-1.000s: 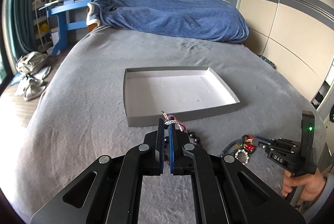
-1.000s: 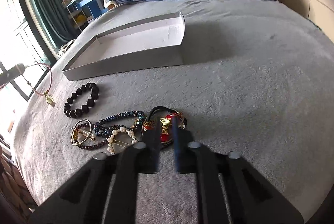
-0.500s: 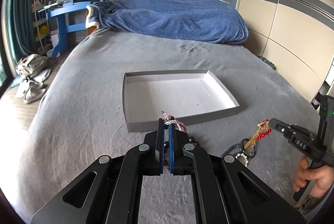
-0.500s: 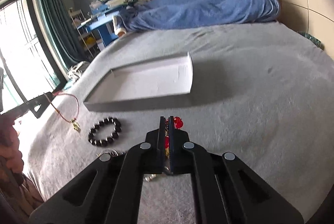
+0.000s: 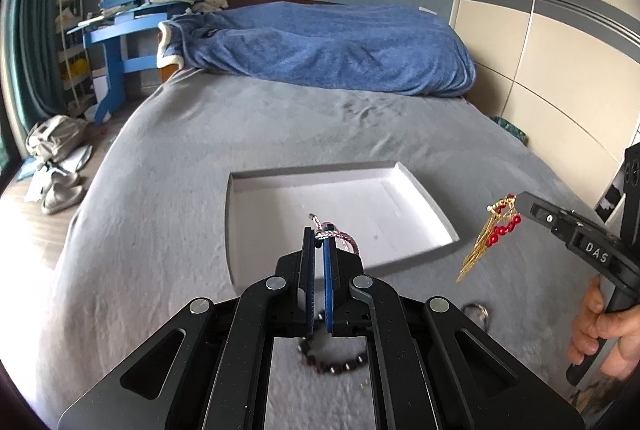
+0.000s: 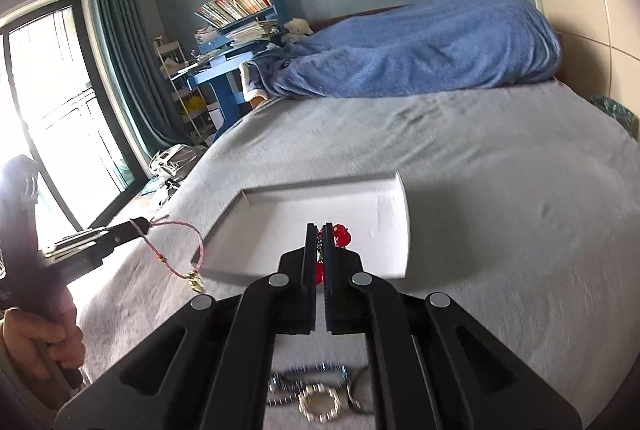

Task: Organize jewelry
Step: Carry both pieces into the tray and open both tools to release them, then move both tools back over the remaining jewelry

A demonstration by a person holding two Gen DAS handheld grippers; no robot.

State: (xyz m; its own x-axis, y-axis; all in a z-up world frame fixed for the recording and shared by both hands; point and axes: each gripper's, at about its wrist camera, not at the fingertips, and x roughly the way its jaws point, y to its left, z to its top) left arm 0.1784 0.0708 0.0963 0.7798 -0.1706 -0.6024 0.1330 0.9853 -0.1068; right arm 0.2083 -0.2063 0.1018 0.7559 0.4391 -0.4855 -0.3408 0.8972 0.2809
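Note:
My left gripper (image 5: 318,234) is shut on a pink cord bracelet (image 5: 340,240) and holds it in the air over the near edge of the white tray (image 5: 240,230). From the right wrist view the bracelet (image 6: 188,250) hangs with a gold charm. My right gripper (image 6: 320,230) is shut on a red-bead and gold hair ornament (image 6: 340,234), held above the tray's (image 6: 404,238) near edge. It dangles in the left wrist view (image 5: 496,230) to the right of the tray. A black bead bracelet (image 5: 332,362) lies on the bed below my left gripper.
Beaded and pearl bracelets (image 6: 316,394) lie on the grey bed (image 5: 160,209) under my right gripper. A small ring-like piece (image 5: 476,310) lies nearby. A blue blanket (image 5: 320,49) lies at the bed's head, a blue desk (image 5: 120,41) at far left.
My right gripper closed on the red ornament, lifted it off the pile and moved it toward the tray. My left gripper rose and moved forward with the pink bracelet.

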